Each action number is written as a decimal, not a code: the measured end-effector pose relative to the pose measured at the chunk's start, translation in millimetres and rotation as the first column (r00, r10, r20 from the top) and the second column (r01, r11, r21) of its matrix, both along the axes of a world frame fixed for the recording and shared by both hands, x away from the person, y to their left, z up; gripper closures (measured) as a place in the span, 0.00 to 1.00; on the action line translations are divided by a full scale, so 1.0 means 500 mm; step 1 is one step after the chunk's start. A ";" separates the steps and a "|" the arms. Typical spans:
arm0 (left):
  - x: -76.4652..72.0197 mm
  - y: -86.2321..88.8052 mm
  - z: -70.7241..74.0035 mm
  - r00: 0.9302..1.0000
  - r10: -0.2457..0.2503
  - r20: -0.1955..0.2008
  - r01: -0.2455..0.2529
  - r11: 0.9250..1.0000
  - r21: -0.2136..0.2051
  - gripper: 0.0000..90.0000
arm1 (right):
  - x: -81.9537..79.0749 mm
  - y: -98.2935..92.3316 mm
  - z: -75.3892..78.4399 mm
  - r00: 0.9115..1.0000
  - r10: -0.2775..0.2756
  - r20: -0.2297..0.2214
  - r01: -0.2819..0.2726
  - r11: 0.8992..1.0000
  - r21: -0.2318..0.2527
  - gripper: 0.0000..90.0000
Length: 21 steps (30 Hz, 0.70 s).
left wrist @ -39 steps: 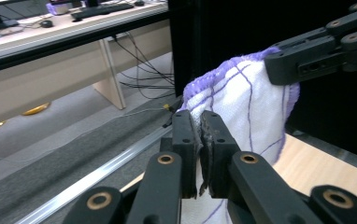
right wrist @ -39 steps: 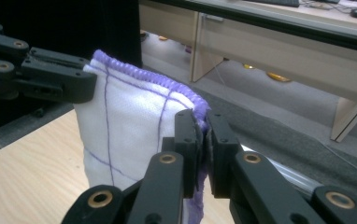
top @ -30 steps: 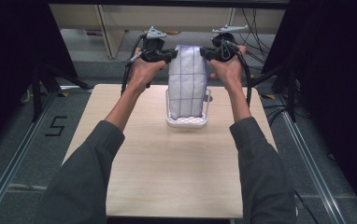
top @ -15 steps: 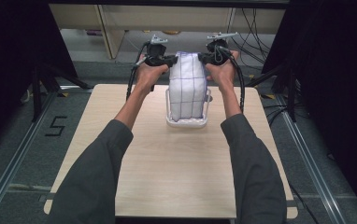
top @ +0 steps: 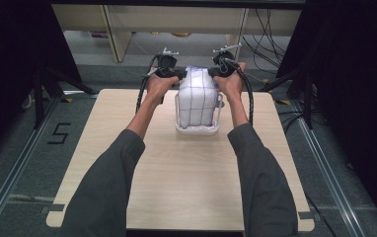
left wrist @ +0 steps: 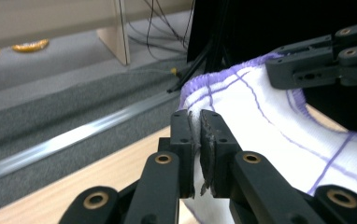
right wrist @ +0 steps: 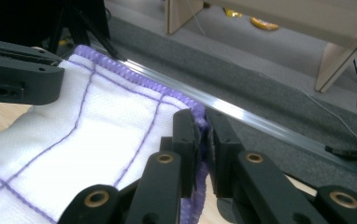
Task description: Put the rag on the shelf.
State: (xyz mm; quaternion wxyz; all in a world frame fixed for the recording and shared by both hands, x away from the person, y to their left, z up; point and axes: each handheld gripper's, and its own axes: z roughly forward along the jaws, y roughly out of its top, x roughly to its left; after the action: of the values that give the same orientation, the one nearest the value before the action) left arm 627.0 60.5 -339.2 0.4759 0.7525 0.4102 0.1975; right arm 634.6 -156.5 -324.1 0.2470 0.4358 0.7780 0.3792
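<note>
White cloth (top: 196, 96) with purple grid lines is held stretched between two hand-held grippers above the clear basket (top: 198, 129) at the far side of the wooden table (top: 186, 173).

The left gripper (left wrist: 200, 135) is clamped on the cloth's left top corner, the right gripper (right wrist: 202, 135) on its right top corner at the purple hem. The cloth hangs from both down into the basket, which stands between the person's forearms.
</note>
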 end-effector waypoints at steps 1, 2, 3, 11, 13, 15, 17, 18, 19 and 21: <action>0.000 0.000 0.000 1.000 0.000 0.000 0.000 1.000 0.000 0.91 | 0.000 0.000 0.000 1.000 0.000 0.000 0.000 1.000 0.000 0.92; 0.001 0.002 -0.004 1.000 -0.009 -0.019 0.009 1.000 -0.002 0.89 | 0.000 0.000 -0.006 1.000 -0.007 -0.017 0.007 1.000 0.010 0.89; 0.001 0.002 -0.004 1.000 -0.009 -0.019 0.009 1.000 -0.002 0.87 | 0.001 0.000 -0.009 1.000 -0.006 -0.031 0.007 1.000 0.008 0.85; -0.009 0.026 0.007 0.999 0.003 -0.052 -0.003 1.000 0.005 0.78 | -0.001 -0.015 -0.007 0.997 -0.059 -0.039 0.060 0.998 0.026 0.70; -0.014 0.032 0.011 0.999 -0.001 -0.054 0.002 1.000 0.013 0.77 | -0.005 -0.022 -0.001 0.998 -0.063 -0.026 0.064 0.998 0.023 0.70; -0.020 0.036 0.015 0.999 -0.006 -0.051 0.007 1.000 0.017 0.75 | -0.010 -0.027 0.005 0.998 -0.061 -0.033 0.062 0.998 0.031 0.69; -0.028 0.040 0.019 0.999 -0.017 -0.052 0.018 1.000 0.017 0.72 | -0.013 -0.034 0.010 0.999 -0.051 -0.018 0.051 0.998 0.026 0.69; -0.036 0.044 0.024 0.999 -0.022 -0.047 0.022 1.000 0.018 0.72 | -0.018 -0.036 0.013 0.998 -0.053 -0.022 0.054 0.998 0.032 0.68; -0.039 0.047 0.025 0.998 -0.028 -0.049 0.029 0.999 0.017 0.69 | -0.025 -0.041 0.016 0.998 -0.053 -0.020 0.054 0.998 0.035 0.67; -0.047 0.051 0.027 0.998 -0.031 -0.057 0.032 0.999 0.015 0.64 | -0.032 -0.045 0.020 0.998 -0.055 -0.019 0.056 0.998 0.030 0.66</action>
State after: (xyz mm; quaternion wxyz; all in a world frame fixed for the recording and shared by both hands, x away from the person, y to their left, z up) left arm 603.3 86.1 -325.8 0.4612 0.7679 0.4100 0.1719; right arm 618.6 -178.9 -314.0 0.2439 0.4644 0.7619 0.3799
